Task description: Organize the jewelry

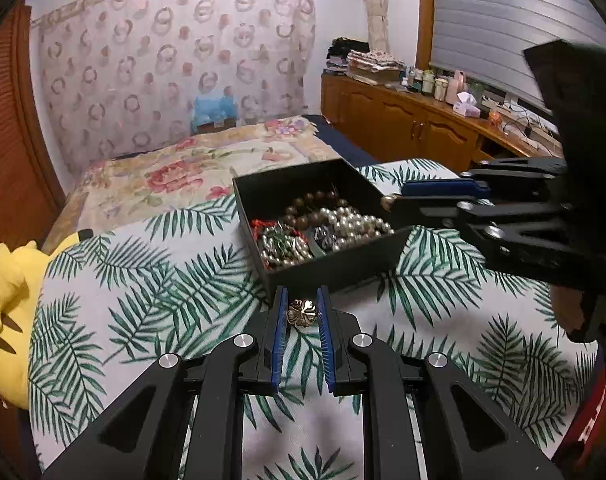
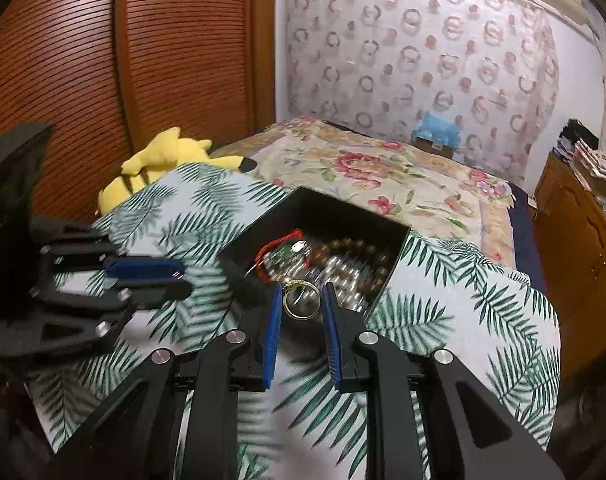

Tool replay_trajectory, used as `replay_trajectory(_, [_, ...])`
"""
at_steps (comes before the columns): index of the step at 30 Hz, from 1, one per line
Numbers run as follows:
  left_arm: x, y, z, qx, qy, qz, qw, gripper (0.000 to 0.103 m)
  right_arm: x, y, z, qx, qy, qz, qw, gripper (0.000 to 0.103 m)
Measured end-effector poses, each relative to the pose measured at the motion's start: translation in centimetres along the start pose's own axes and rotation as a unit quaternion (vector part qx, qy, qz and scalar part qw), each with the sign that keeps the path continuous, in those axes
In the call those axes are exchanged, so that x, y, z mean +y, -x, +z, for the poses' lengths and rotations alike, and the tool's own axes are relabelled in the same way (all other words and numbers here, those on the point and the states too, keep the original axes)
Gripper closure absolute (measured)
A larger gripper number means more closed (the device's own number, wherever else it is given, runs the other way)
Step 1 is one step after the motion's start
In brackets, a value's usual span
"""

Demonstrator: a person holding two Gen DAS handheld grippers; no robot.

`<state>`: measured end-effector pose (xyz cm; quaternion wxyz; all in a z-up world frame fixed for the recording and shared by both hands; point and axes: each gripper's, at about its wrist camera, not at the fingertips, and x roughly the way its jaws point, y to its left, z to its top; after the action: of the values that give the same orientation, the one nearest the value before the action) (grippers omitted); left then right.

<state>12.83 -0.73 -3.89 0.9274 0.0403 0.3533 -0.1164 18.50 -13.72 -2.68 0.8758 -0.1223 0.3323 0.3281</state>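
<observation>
A black open box (image 1: pixel 335 268) sits on a palm-leaf cloth and holds pearl strands (image 1: pixel 355 220), brown beads and a red cord piece. My left gripper (image 1: pixel 302 300) is shut on a bronze flower-shaped brooch (image 1: pixel 302 313), just in front of the box's near wall. My right gripper (image 2: pixel 302 294) is shut on a gold ring (image 2: pixel 301 299), held over the box's near corner (image 2: pixel 383 292). In the left wrist view the right gripper (image 1: pixel 387 200) reaches in from the right over the box rim. In the right wrist view the left gripper (image 2: pixel 183 276) shows at left.
The palm-leaf cloth (image 1: pixel 163 300) covers the work surface. A yellow plush toy (image 1: pixel 11 300) lies at its left edge. A floral bed (image 1: pixel 183 172) lies behind. A wooden cabinet (image 1: pixel 403 124) with bottles runs along the right wall.
</observation>
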Motion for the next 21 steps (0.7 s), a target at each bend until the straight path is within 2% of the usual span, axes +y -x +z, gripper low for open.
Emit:
replay_trajectory(9, [0.5, -0.5, 1.5, -0.006, 0.002, 0.005, 1.0000, 0.089, -2.4, -2.8, 2.0, -0.003, -0.043, 0.007, 0.999, 0.080])
replay_trajectory(11, [0.7, -0.7, 1.9, -0.007, 0.004, 0.006, 1.0000, 0.089, -2.6, -3.1, 2.1, -0.003, -0.045, 0.007, 0.999, 0.075])
replay_trajectory(21, [0.8, -2.4, 4.2, -0.013, 0.009, 0.015, 0.9998, 0.089, -3.1, -2.0, 1.0, -0.011, -0.049, -0.009, 0.999, 0.072])
